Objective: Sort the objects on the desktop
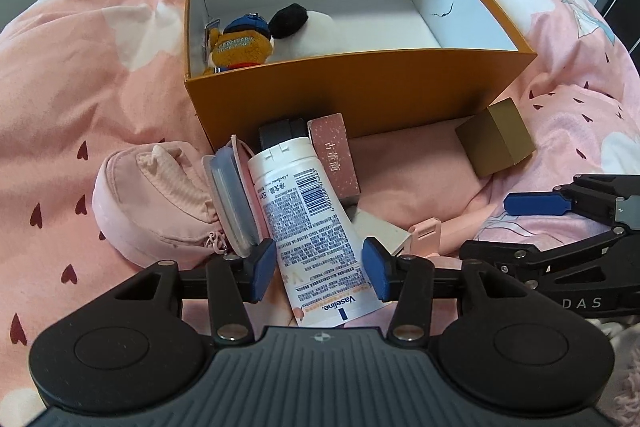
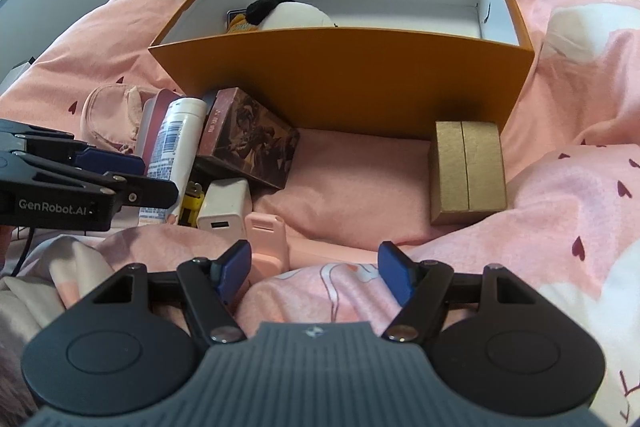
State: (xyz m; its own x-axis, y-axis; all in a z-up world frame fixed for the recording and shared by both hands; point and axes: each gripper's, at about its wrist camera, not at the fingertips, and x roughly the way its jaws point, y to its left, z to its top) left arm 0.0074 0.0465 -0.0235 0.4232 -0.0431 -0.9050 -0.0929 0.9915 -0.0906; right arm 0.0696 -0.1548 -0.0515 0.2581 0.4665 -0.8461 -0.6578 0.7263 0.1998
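Observation:
A white Vaseline tube lies on the pink bedding, cap towards the orange box. My left gripper is open and straddles the tube's lower end, its blue pads close beside each edge. In the box sit a brown plush bear and a black-and-white plush. My right gripper is open over a fold of bedding with nothing between its fingers. A pink clip-like piece lies just past its left finger. A gold box stands ahead to the right.
Beside the tube lie a pink pouch, a clear-lidded pink case, a maroon carton, a white charger and a yellow lighter. A picture-printed box leans by the orange box. Rumpled bedding surrounds everything.

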